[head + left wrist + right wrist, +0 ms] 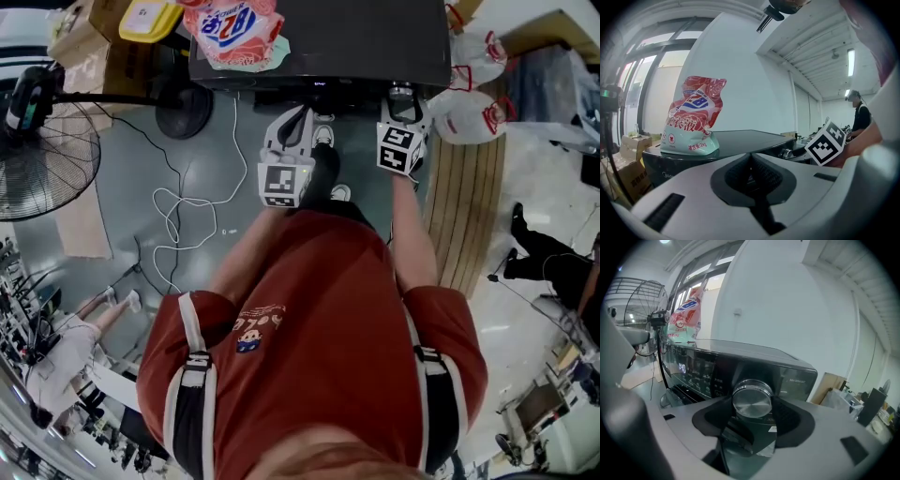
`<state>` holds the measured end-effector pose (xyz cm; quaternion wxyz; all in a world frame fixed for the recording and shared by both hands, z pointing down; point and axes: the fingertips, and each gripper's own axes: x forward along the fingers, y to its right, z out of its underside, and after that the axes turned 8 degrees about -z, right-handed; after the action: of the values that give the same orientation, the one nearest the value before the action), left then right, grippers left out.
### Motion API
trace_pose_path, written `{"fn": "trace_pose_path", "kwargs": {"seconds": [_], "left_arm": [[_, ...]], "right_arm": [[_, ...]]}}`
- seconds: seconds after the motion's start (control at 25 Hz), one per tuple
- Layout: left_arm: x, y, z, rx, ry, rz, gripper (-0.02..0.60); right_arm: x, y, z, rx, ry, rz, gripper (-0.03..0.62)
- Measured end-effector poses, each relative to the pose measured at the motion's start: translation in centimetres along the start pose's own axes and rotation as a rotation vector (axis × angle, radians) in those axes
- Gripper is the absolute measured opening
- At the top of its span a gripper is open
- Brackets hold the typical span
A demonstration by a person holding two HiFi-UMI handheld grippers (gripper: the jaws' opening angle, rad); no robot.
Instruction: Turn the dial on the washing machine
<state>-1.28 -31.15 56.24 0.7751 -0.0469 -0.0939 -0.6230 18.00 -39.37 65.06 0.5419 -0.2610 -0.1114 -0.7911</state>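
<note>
The dark washing machine (319,37) stands in front of me, its control panel facing me. Its round silver dial (751,399) sits at the panel's right end and lies between the pads of my right gripper (752,414); both pads look pressed against its sides. From the head view, the right gripper (403,101) is up at the dial (401,91). My left gripper (298,117) hangs just in front of the machine's middle, its jaws closed together with nothing in them. In the left gripper view the left gripper (751,173) points up past the machine's top (740,138).
A red and white detergent bag (232,28) stands on the machine's top at the left. A floor fan (37,141) and a white cable (178,216) are on the floor to the left. White plastic bags (469,112) and a wooden board (469,206) lie to the right.
</note>
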Motion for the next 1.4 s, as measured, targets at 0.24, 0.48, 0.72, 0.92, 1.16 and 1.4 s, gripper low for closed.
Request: {"fn": "trace_pose_path", "kwargs": {"seconds": [0.24,0.48,0.72,0.92,1.16,1.4], "left_arm": [[-0.18,-0.1,0.13,-0.002,0.002,-0.001,0.009],[-0.3,-0.33,-0.06,-0.005,0.006,-0.003,0.009],[-0.52,-0.55,-0.22,-0.008,0.012,-0.005,0.009],[-0.5,-0.7,-0.31,-0.009,0.018,-0.006,0.009],[-0.57,-0.48,-0.3,-0.009,0.019,-0.003,0.009],[-0.5,-0.16,-0.7,0.001,0.026,0.006,0.009]], "right_arm": [[0.1,0.0,-0.04,0.106,0.027,-0.036,0.276],[0.07,0.2,0.15,0.217,0.043,-0.069,0.276],[-0.01,0.18,0.1,0.228,0.047,-0.068,0.276],[0.05,0.21,0.16,0.271,0.06,-0.081,0.276],[0.02,0.28,0.35,0.366,0.093,-0.126,0.275],[0.16,0.6,0.8,0.635,0.201,-0.266,0.276]]}}
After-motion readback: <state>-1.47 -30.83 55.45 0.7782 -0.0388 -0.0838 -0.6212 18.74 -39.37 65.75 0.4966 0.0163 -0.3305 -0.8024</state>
